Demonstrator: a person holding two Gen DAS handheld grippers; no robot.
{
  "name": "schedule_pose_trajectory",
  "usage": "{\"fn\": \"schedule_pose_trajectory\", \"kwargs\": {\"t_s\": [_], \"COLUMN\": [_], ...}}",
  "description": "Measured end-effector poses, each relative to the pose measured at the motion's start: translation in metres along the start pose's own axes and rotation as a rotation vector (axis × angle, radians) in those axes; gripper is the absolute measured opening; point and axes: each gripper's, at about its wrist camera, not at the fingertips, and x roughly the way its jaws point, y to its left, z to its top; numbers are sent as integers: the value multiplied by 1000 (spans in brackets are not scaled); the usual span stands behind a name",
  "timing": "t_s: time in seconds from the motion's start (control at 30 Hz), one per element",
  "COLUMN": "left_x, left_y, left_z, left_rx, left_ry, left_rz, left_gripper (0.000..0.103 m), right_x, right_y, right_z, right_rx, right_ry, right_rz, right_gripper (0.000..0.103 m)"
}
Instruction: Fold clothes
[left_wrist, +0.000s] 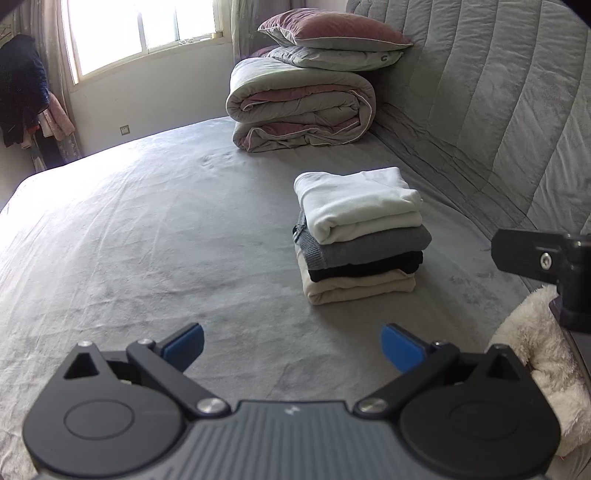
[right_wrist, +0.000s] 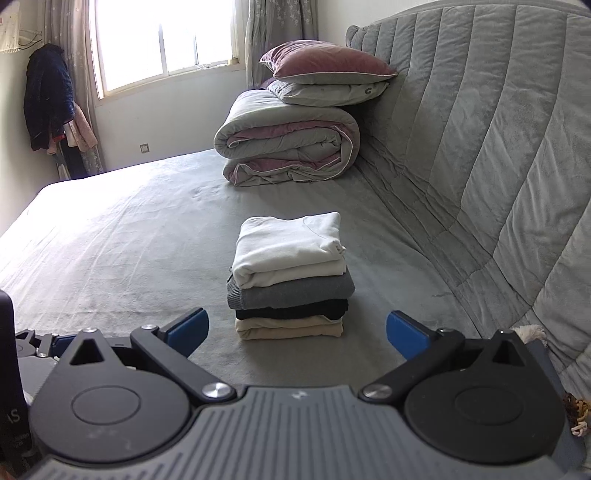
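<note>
A stack of folded clothes (left_wrist: 360, 236) sits on the grey bed (left_wrist: 147, 229): white on top, then grey, black and beige. It also shows in the right wrist view (right_wrist: 290, 277). My left gripper (left_wrist: 293, 347) is open and empty, held above the sheet short of the stack and to its left. My right gripper (right_wrist: 297, 332) is open and empty, just in front of the stack. A fluffy cream garment (left_wrist: 535, 354) lies at the right edge of the left wrist view, below part of the right gripper.
A rolled duvet (left_wrist: 301, 107) with two pillows (left_wrist: 332, 40) on top stands at the far end of the bed. A padded grey headboard (right_wrist: 498, 147) runs along the right. Clothes hang in the far left corner (right_wrist: 48, 99) by the window.
</note>
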Motion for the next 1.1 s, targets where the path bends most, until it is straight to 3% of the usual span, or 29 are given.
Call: {"fn": "schedule_pose_trajectory", "kwargs": {"t_s": [0.23, 0.5, 0.6, 1.1], "left_x": [-64, -107, -116, -136], "left_y": [10, 23, 25, 27], "left_z": [-39, -78, -85, -98], "left_rx": [10, -26, -42, -59], "left_ry": [-6, -2, -4, -3], "left_rz": [12, 19, 17, -6], "left_gripper": [102, 102, 102, 102], "right_x": [-56, -102, -116, -150], "right_y": [12, 15, 17, 28], "right_z": [-27, -72, -84, -99], "right_rx": [51, 162, 180, 170], "right_ry": [-3, -6, -14, -31], "right_rz": [-12, -64, -91, -42], "right_gripper": [103, 103, 103, 103]}}
